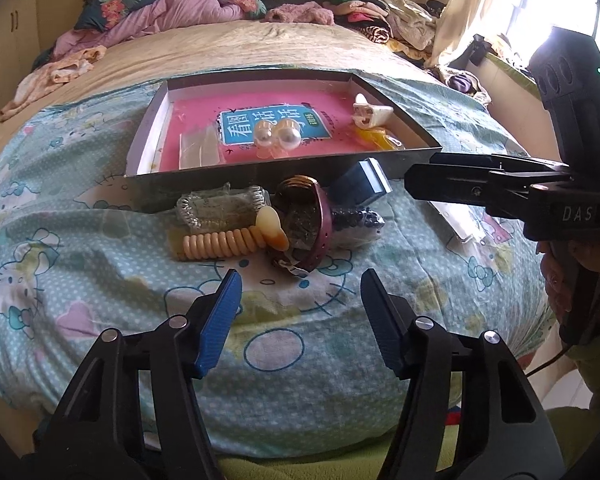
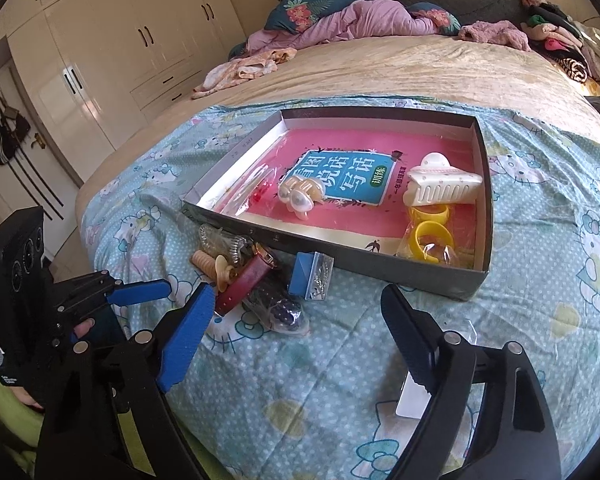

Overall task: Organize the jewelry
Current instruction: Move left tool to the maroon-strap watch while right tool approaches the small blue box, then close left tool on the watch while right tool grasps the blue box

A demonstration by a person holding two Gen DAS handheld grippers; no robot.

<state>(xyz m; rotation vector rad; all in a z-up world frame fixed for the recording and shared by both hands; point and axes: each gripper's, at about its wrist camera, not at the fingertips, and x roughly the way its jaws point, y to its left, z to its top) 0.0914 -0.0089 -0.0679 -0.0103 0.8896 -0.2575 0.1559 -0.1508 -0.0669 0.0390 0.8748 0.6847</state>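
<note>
Both tools, left [image 1: 300,280] & right [image 2: 296,296], angled down w/ jaws apart, empty, near jewelry pile [image 1: 268,224].

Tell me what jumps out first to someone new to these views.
The shallow box on the cartoon-print blanket, with a pink book, white hair claw and yellow rings inside. In front of it lies a small heap of jewelry, both grippers open, holding nothing.
</note>
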